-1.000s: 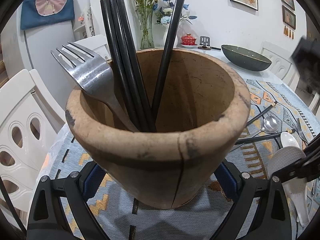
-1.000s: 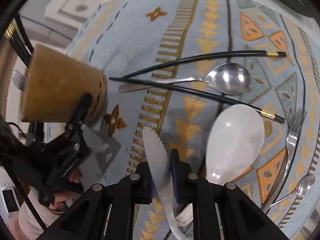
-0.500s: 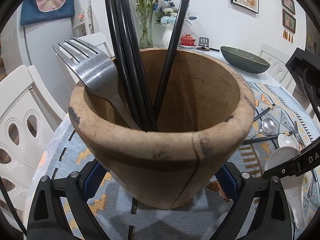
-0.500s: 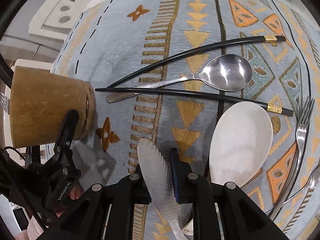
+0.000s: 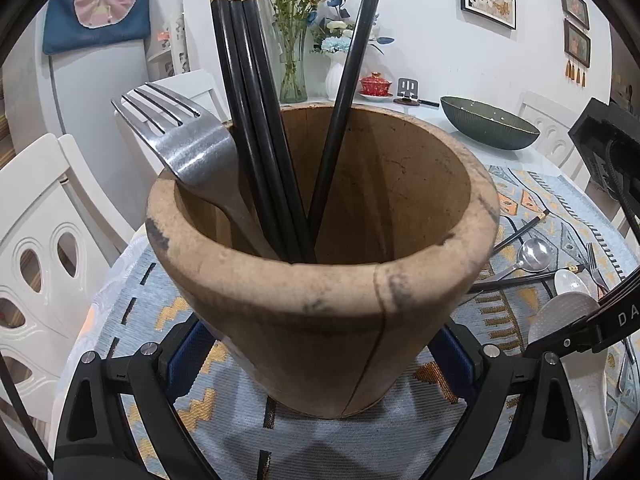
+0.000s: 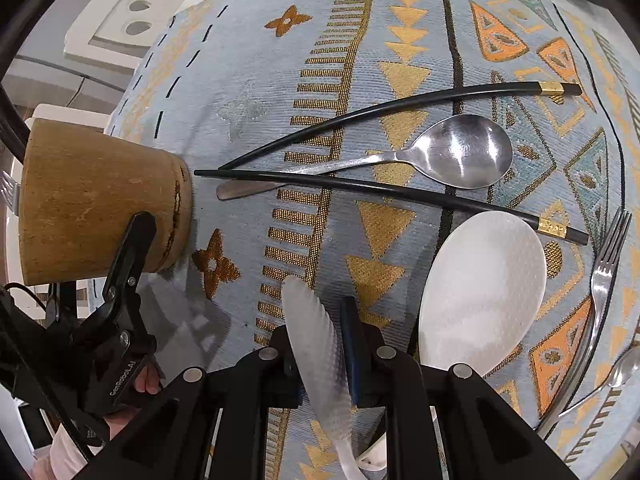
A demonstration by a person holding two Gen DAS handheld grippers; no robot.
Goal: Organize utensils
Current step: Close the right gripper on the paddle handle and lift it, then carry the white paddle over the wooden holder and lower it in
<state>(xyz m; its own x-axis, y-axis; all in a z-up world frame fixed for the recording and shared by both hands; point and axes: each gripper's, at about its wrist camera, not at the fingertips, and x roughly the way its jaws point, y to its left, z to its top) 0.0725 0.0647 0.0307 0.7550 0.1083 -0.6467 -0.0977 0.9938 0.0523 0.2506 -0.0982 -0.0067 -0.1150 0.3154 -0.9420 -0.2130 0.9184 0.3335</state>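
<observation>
A brown wooden utensil cup stands on the patterned mat, and my left gripper is shut on its base, blue pads against both sides. In the cup are a steel fork and several black chopsticks. My right gripper points steeply down at the mat and is shut on a white dimpled paddle, seen edge-on. On the mat lie two black chopsticks, a steel spoon, a second white paddle and a fork. The cup sits at the left of the right wrist view.
The blue and orange mat covers a round table. A dark green bowl, a vase of flowers and a red lidded cup stand at the back. White chairs ring the table. Another spoon lies at the right edge.
The right gripper has shifted and rolled slightly with the paddle still in it. The left gripper and the cup stay where they were.
</observation>
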